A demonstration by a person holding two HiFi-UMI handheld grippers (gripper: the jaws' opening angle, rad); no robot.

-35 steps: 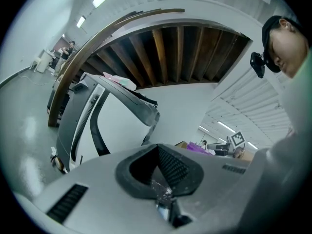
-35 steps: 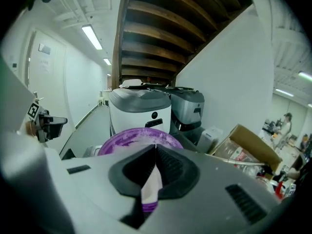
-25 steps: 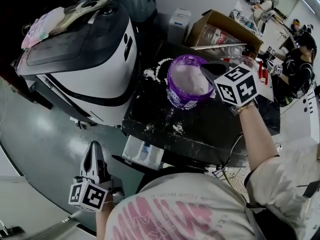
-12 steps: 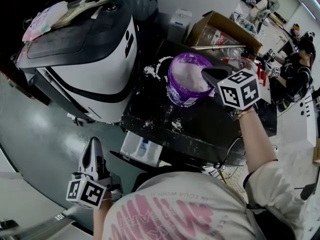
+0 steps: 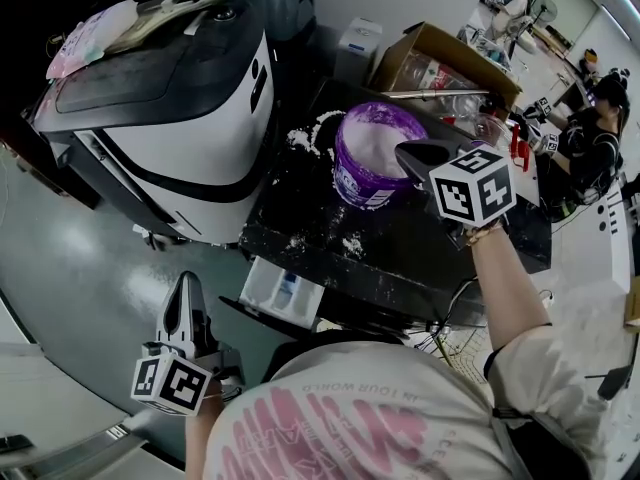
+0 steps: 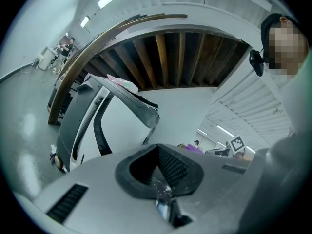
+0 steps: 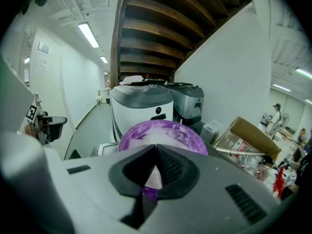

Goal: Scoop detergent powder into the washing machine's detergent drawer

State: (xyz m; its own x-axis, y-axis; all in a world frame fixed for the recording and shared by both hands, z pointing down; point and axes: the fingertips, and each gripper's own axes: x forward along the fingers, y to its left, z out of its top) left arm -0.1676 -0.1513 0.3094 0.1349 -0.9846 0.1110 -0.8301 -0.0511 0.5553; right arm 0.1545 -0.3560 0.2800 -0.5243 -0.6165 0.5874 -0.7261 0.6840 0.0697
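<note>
1. Right gripper [image 5: 404, 153]: jaws together tip to tip, nothing visible between the pads; tips at the right rim of the purple detergent tub [image 5: 366, 146], contact not readable
2. Tub: open, white powder inside, upright on the black tabletop [image 5: 420, 258], towards the far left corner
3. Spilled powder [image 5: 305, 138]: patch at the far left corner just beside the tub, smaller patch close to the near edge
4. Detergent drawer [image 5: 283, 293]: white, lower down, just past the tabletop's near edge by the near left corner, well apart from the tub
5. Left gripper [image 5: 186, 288]: jaws together at the tips, small shiny bit low in the gap, unidentifiable; held low, left of the drawer, off the tabletop
6. Washing machine [image 5: 170, 118]: white and black, just beside the tabletop's left edge
7. Cardboard box [image 5: 440, 53]: past the far edge
</note>
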